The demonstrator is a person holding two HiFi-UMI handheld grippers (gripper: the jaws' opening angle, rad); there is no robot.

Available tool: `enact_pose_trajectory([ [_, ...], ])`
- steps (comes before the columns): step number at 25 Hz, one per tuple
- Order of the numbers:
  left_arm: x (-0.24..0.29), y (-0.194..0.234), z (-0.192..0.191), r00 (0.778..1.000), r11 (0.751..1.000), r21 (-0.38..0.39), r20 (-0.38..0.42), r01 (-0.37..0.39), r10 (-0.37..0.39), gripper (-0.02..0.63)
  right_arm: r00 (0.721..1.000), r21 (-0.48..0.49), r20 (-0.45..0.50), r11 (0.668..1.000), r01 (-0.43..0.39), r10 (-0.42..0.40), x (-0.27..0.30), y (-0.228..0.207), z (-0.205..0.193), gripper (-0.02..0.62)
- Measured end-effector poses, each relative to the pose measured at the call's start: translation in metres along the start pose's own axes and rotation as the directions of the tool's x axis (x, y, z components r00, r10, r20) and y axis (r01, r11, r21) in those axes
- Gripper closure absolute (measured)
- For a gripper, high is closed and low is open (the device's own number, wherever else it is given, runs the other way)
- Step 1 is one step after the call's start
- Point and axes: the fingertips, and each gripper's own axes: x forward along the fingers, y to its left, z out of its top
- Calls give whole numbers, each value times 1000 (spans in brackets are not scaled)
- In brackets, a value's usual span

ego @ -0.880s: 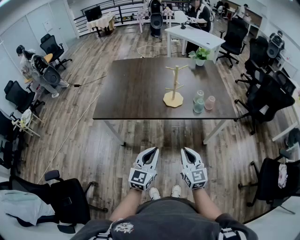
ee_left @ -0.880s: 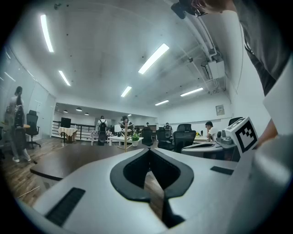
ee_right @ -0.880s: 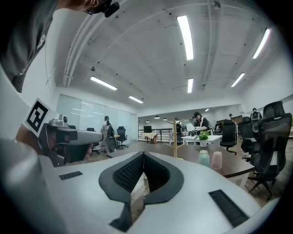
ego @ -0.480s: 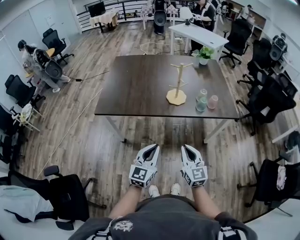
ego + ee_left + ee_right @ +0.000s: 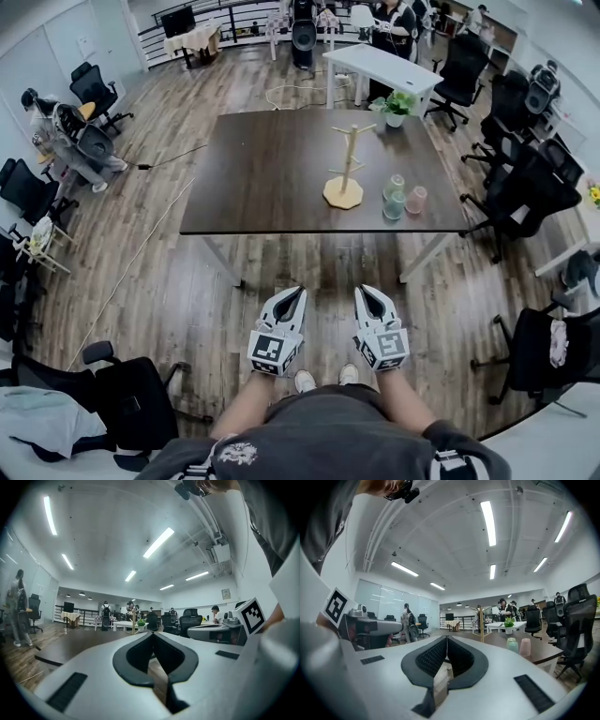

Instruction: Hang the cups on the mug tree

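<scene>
Wooden floor (image 5: 319, 267) between table (image 5: 272, 211) edge and left hand-held gripper (image 5: 298, 291), right hand-held gripper (image 5: 361, 290), both seemingly closed.

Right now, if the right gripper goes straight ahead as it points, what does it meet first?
The right gripper has open air first, then probably the table's near edge, left of the cups; it might skim over the top.

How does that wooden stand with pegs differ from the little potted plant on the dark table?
The mug tree is bare pale wood on a round base; the potted plant is leafy green in a white pot. The mug tree looks taller and stands beside the cups; the potted plant sits at the far edge of the dark table. Both stand upright on it.
</scene>
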Motion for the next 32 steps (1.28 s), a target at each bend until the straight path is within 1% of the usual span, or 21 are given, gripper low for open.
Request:
enact_pose_trajectory([
  [9, 3, 7, -4, 1000, 1000, -13, 1, 18, -18, 598, 1000, -19, -11, 1000, 17, -17, -2, 5, 0, 569],
  [13, 14, 18, 0, 1000, 1000, -30, 12, -4, 5, 598, 1000, -16, 0, 1000, 16, -16, 10, -4, 1, 569],
  [15, 23, 22, 8, 999, 1000, -15, 29, -15, 16, 598, 1000, -10, 4, 1000, 9, -9, 18, -11, 1, 569],
  [18, 42, 27, 13, 999, 1000, 7, 33, -16, 16, 598, 1000, 2, 8, 1000, 0, 0, 31, -22, 0, 569],
  [22, 70, 32, 9, 1000, 1000, 11, 16, -17, 17, 598, 1000, 11, 9, 1000, -18, 18, 52, -42, -1, 569],
  [25, 94, 33, 6, 1000, 1000, 19, 4, -21, 21, 598, 1000, 18, 10, 1000, -25, 25, 66, -61, 0, 569],
  [28, 116, 31, 13, 1000, 999, 37, 16, -21, 21, 598, 999, 29, 4, 999, -38, 38, 77, -81, -3, 569],
  [32, 149, 32, 13, 1000, 999, 37, 14, -24, 24, 598, 999, 44, -7, 998, -42, 42, 93, -111, -11, 569],
])
